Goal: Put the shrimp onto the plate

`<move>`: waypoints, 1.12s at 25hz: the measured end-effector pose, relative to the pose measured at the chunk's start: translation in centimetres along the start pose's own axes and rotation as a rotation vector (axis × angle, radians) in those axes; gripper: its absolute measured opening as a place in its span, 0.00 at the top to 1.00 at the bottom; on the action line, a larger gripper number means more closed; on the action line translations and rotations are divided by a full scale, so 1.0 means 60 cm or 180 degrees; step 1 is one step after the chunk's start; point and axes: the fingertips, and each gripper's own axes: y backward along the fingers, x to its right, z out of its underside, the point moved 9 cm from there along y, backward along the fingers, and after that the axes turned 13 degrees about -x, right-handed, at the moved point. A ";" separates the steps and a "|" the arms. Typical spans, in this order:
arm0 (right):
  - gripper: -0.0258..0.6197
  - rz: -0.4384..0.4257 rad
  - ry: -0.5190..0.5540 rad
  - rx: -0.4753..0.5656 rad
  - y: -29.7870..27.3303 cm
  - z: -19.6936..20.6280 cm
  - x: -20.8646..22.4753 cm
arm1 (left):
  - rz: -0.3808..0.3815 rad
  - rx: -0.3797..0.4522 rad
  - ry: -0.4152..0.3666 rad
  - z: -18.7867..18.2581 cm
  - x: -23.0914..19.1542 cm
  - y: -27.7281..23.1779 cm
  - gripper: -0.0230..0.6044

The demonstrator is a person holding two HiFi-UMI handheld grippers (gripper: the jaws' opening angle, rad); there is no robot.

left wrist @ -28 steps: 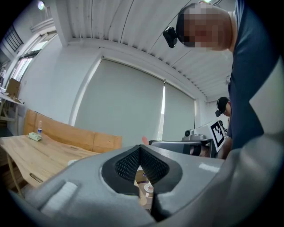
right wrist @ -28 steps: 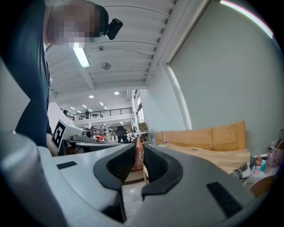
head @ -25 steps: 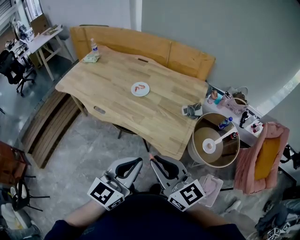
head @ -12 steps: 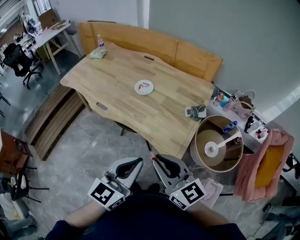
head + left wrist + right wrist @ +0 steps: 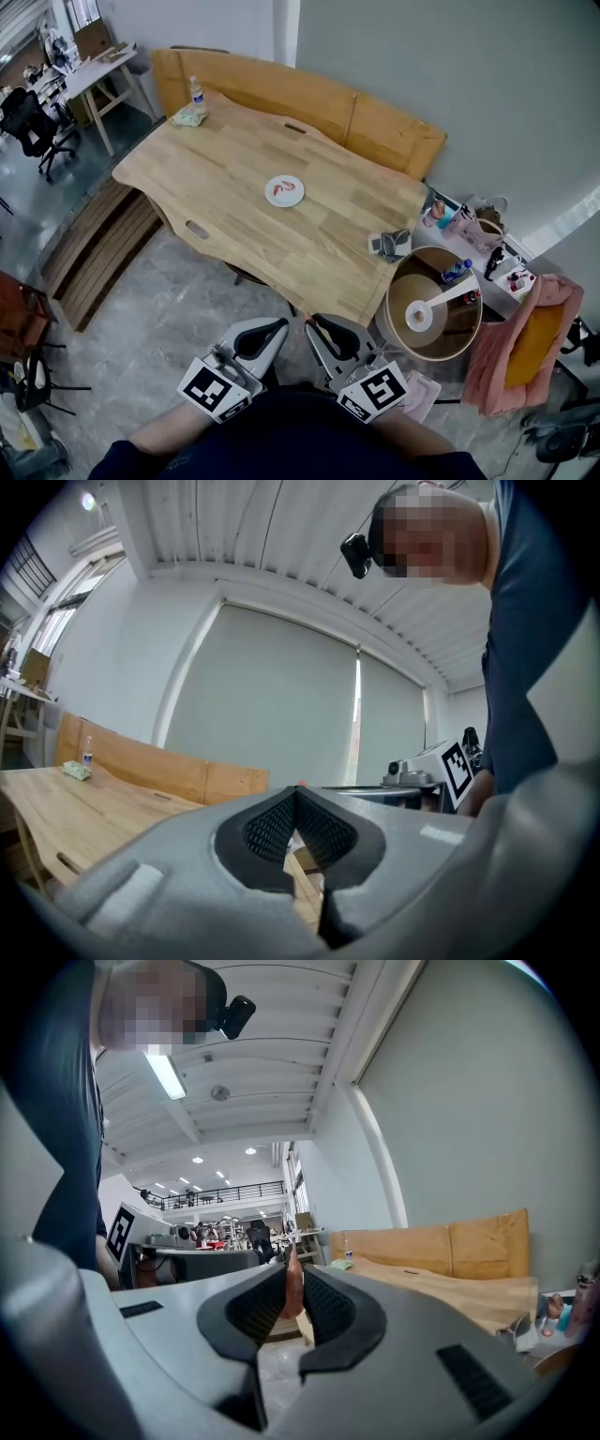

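Observation:
A white plate [image 5: 284,191] lies in the middle of the wooden table [image 5: 225,178], and a red shrimp [image 5: 281,188] rests on it. Both grippers hang low by my body, over the floor and well short of the table. My right gripper [image 5: 309,325] is shut on an orange shrimp [image 5: 293,1290], which stands upright between its pads. My left gripper [image 5: 281,325] is beside it, jaws closed tip to tip with nothing between them [image 5: 296,794]. In the left gripper view the table shows at the lower left.
A water bottle [image 5: 196,92] and a green packet [image 5: 187,116] sit at the table's far left corner, a small grey object [image 5: 390,245] at its right edge. A wooden bench [image 5: 309,94] backs the table. A round drum [image 5: 433,302] and a cluttered side table [image 5: 478,234] stand to the right.
The head view has shifted a little, so the table sits slightly differently in the picture. Both grippers keep their place and their closed jaws.

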 end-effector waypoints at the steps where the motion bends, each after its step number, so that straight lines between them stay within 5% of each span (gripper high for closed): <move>1: 0.86 0.0018 -0.0002 -0.0006 -0.012 -0.004 0.006 | 0.0013 0.0002 -0.0008 -0.004 -0.014 -0.005 0.96; 19: 0.86 0.0490 -0.0079 -0.0120 -0.303 -0.108 0.114 | 0.0455 0.0013 -0.0095 -0.076 -0.357 -0.069 0.96; 28: 0.86 0.0601 -0.0071 -0.0212 -0.384 -0.128 0.162 | 0.0480 -0.0019 -0.0011 -0.090 -0.435 -0.092 0.96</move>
